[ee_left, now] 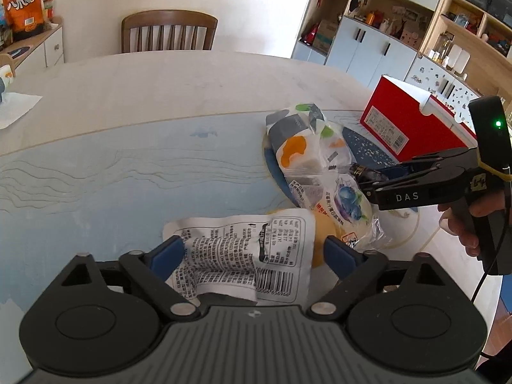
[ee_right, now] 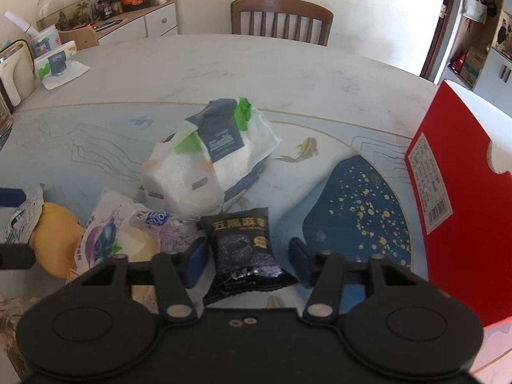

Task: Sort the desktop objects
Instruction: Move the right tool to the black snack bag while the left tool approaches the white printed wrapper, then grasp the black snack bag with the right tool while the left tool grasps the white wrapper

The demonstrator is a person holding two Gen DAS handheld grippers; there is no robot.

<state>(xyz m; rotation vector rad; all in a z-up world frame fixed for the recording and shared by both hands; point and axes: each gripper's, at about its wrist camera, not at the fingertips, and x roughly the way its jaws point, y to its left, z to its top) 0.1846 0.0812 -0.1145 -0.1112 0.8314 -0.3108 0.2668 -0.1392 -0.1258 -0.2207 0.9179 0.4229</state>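
My left gripper (ee_left: 252, 252) stands open around a white printed snack packet (ee_left: 243, 249) lying on the table mat; its left pad touches the packet's edge, while the right pad stands clear beside a yellow bun (ee_left: 321, 233). Between the fingers of my right gripper (ee_right: 248, 259) lies a small black snack packet (ee_right: 243, 249). The left pad is against it and a narrow gap shows at the right pad. A blueberry-print packet (ee_right: 115, 230) and a large white, grey and green bag (ee_right: 211, 160) lie just beyond. In the left wrist view the right gripper (ee_left: 360, 176) reaches in from the right.
A red box (ee_right: 454, 192) stands at the right, close to my right gripper. A wooden chair (ee_left: 168, 32) sits behind the round table (ee_left: 192, 76). A tissue pack (ee_right: 54, 64) lies far left, with a sideboard (ee_right: 153, 19) and shelves (ee_left: 416, 32) around the room.
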